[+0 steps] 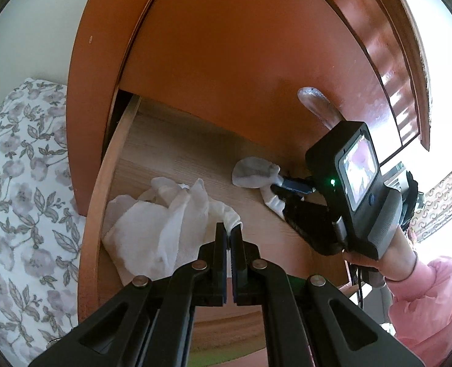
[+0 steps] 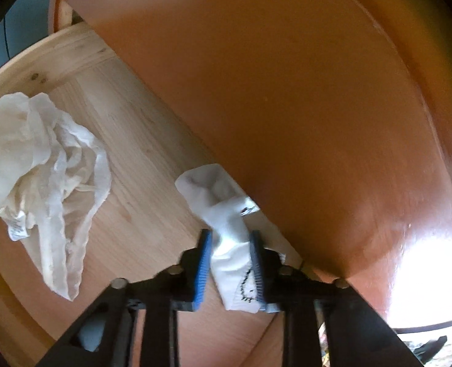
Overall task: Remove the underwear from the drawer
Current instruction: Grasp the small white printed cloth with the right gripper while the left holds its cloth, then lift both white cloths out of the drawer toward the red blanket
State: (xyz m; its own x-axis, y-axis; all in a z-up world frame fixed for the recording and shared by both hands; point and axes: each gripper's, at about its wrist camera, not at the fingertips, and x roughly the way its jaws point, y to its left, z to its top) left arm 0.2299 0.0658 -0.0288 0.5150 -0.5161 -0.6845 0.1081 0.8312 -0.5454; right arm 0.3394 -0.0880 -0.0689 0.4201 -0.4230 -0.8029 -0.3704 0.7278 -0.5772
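White crumpled underwear (image 1: 152,223) (image 2: 36,159) lies on the pale wood floor of the open drawer (image 1: 171,153) (image 2: 134,140), toward its left side. My left gripper (image 1: 229,229) is shut, with an edge of that fabric pinched at its tips. A white sock (image 1: 253,172) (image 2: 223,214) with black print lies by the drawer's back right, under the cabinet front. My right gripper (image 2: 230,238) (image 1: 282,188) is shut on the sock, and its blue pads (image 2: 203,263) press on both sides.
The brown front panel (image 1: 226,61) above overhangs the drawer, with a metal handle (image 1: 314,101) on it. A floral bedcover (image 1: 18,168) lies left of the cabinet. A hand with a pink sleeve (image 1: 424,299) holds the right gripper's body at the right.
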